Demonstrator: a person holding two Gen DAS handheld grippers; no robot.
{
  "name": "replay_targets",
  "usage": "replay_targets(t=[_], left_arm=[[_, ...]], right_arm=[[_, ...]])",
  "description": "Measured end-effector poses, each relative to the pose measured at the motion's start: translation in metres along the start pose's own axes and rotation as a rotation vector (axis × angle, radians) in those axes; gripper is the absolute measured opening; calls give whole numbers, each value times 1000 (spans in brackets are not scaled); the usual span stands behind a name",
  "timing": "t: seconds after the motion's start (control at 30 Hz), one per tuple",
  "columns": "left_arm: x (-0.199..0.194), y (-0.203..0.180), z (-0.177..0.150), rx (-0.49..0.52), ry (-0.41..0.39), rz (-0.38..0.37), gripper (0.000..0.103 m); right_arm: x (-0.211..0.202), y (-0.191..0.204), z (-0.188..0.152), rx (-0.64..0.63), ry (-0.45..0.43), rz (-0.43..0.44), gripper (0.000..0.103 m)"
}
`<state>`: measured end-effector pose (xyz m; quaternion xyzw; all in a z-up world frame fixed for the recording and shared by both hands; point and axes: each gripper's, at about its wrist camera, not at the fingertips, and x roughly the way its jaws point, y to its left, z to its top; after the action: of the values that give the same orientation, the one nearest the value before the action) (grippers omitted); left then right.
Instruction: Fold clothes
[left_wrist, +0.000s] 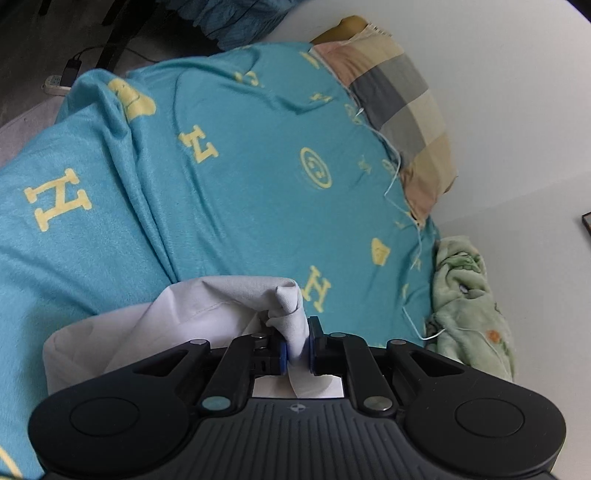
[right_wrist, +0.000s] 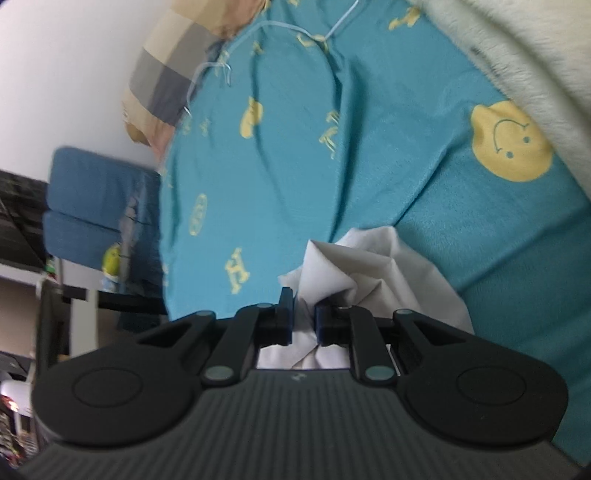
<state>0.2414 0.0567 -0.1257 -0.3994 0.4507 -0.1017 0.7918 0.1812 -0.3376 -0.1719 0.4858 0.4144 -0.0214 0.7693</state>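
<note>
white garment (left_wrist: 207, 306) thin, limp, light, bunches easily. left gripper (left_wrist: 295, 349) and right gripper (right_wrist: 303, 317) each pinch 1 bunched edge over teal bedsheet (left_wrist: 240, 177); better hold: flat hems near corners.

Both wrist cameras are looking down along their fingers, sitting close over the teal bedspread (left_wrist: 240, 192), sharing it and the checked pillow (right_wrist: 166, 74).

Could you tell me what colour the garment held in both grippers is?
White cloth garment, clearest in the left wrist view.
</note>
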Motion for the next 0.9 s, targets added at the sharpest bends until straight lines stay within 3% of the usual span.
replay_targets(t=[0.17, 0.23, 0.27, 0.3, 0.33, 0.37, 0.4, 0.5, 0.63, 0.77, 0.9], left_arm=[[23, 7, 4, 76, 7, 32, 12], [25, 4, 2, 120, 5, 40, 17], [24, 1, 0, 147, 2, 42, 20], [23, -2, -1, 172, -5, 43, 30], [19, -7, -5, 208, -15, 47, 43], [15, -13, -9, 245, -25, 51, 50], [12, -18, -13, 291, -44, 62, 59], [0, -40, -31, 469, -109, 95, 64], [8, -56, -51, 631, -133, 162, 66], [33, -52, -61, 676, -74, 232, 66], [41, -46, -66, 713, -62, 265, 65]], right_arm=[[13, -2, 0, -27, 1, -21, 16], [15, 0, -1, -57, 3, -27, 18], [14, 4, -1, -78, 0, -15, 27], [12, 7, -2, -100, -4, 3, 34], [10, 13, -5, -138, -14, 20, 55], [7, 19, -9, -183, -27, 36, 76], [4, 24, -13, -227, -39, 53, 83], [-4, 41, -25, -365, -71, 98, 84], [5, 56, -41, -590, -110, 22, 83], [26, 62, -49, -745, -114, -79, 69], [34, 64, -55, -815, -113, -116, 66]])
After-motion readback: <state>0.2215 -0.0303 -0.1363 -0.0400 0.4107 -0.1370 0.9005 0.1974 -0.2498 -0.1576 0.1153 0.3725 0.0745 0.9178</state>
